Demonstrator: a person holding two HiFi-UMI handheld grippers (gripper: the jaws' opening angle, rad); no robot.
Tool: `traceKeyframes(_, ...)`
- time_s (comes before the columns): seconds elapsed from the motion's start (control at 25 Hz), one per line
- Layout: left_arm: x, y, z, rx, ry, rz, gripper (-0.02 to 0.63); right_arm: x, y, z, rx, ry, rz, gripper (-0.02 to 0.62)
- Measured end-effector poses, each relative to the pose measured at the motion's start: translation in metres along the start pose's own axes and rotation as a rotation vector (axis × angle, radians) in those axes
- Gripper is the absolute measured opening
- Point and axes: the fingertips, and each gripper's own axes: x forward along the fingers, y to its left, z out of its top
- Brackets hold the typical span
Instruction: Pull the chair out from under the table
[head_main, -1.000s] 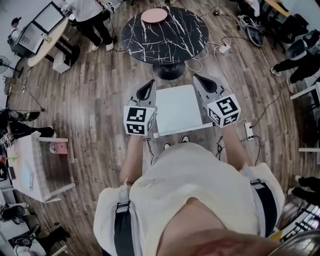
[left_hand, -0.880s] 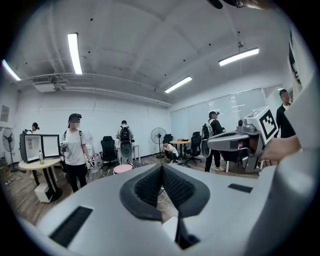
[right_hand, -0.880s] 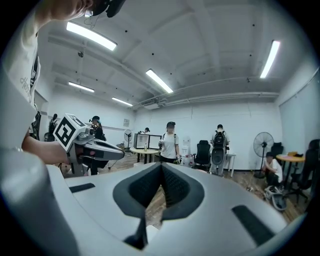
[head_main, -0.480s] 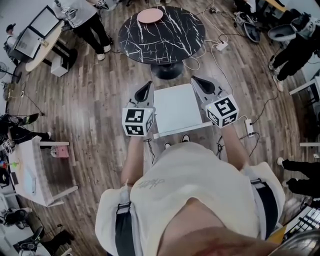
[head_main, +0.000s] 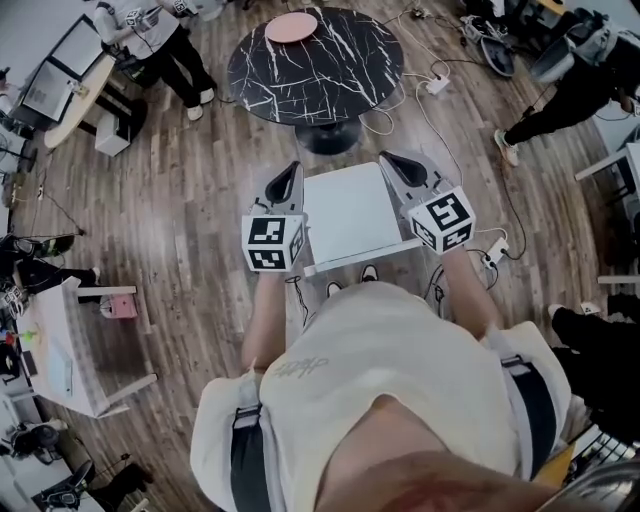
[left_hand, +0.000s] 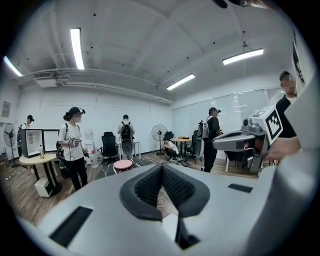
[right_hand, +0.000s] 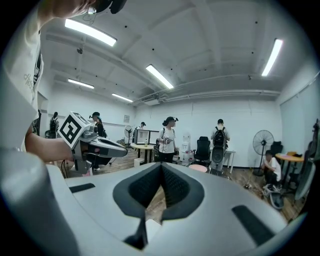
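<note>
In the head view a white chair (head_main: 350, 212) stands on the wood floor right in front of me, its back rail (head_main: 362, 261) nearest my feet. Its far edge lies near the pedestal of the round black marble table (head_main: 315, 65), which carries a pink plate (head_main: 291, 27). My left gripper (head_main: 291, 171) hovers over the chair's left side and my right gripper (head_main: 391, 160) over its right side. Both are shut with nothing between the jaws. In the left gripper view the jaws (left_hand: 161, 166) meet, and likewise in the right gripper view (right_hand: 161, 165). Neither touches the chair.
Cables and a power strip (head_main: 436, 84) lie on the floor right of the table, another strip (head_main: 492, 255) sits by the chair. People stand at upper left (head_main: 165, 45) and upper right (head_main: 560, 85). A small white desk (head_main: 60, 345) is at the left.
Both grippers have stayed over the chair. The head view has drifted slightly, and the person at the upper right has walked further into view.
</note>
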Motion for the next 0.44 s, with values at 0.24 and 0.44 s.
traceKeyframes(0.24,0.0006,0.0008,-0.0016,0.000,0.006,-0.002,0.017,0.0010,-0.0010,-0.0035,-0.001,0.009,-0.001,0.005)
traceKeyframes(0.44,-0.0003,-0.0021,-0.0057,-0.003,0.007,-0.001,0.017,-0.0007,0.0010,-0.0074,-0.005,0.016,0.007,0.005)
